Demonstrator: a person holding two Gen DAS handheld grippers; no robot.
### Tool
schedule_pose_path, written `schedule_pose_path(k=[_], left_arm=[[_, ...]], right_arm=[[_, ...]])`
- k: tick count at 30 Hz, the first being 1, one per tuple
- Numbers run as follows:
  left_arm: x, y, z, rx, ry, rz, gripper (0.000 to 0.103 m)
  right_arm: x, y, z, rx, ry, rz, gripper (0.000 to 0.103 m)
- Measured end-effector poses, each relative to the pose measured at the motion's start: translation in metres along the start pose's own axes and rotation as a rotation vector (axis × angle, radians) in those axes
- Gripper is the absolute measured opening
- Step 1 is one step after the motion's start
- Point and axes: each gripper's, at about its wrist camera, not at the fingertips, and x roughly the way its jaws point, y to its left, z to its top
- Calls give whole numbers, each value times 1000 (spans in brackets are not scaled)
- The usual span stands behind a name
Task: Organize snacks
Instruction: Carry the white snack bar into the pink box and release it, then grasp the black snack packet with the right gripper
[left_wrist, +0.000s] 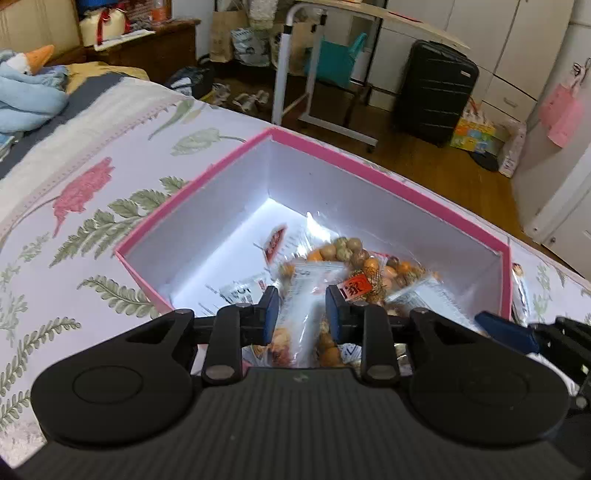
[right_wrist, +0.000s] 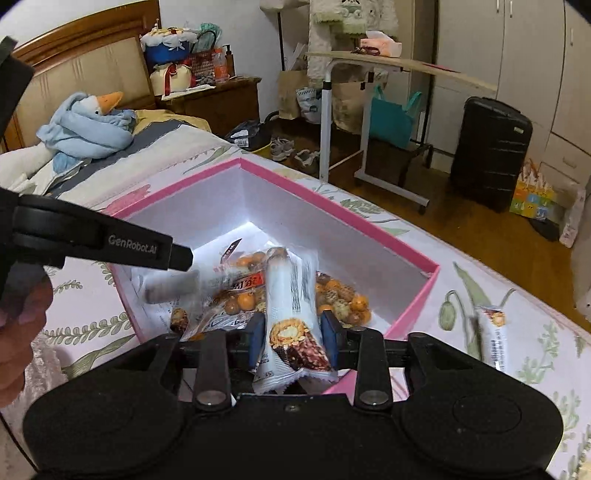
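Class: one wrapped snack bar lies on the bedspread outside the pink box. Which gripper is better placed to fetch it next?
Probably the right. The snack bar lies beyond the right-hand wall of the pink box, on the side of the right gripper. The left gripper reaches in from the opposite side.

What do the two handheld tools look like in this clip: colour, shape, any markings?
Both are matte black plastic. The left tool and right tool each have two rounded lobes, linkage bars with silver rivets, a ribbed body and blue finger pads. The right wrist view shows grey "GenRobot.AI" lettering on the left tool's side. No sleeve or cables visible.
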Motion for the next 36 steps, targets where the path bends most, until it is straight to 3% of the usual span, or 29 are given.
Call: schedule_pose_path(k=[6,12,19,24,31,36], left_arm=[[-20,-1,-11,19,10,-75,35],[-43,-16,-28,77,47,-194,38],[-70,-53,-46,193,99,-322,41],[-76,-97,-61,330,144,-386,41],[-65,-156,-84,416,213,-464,41],[-46,-195,-104,473,247,-502,42]], right_arm=[[-37,-25,-15,160,-64,45,51],[-103,-55,-61,352,-116,60,55],[-162,-72,-110,366,-90,-86,57],[-190,-94,-137,397,-83,-153,57],[-194,-121,-163,379,3,-248,60],[-197,-145,-189,440,27,-312,64]])
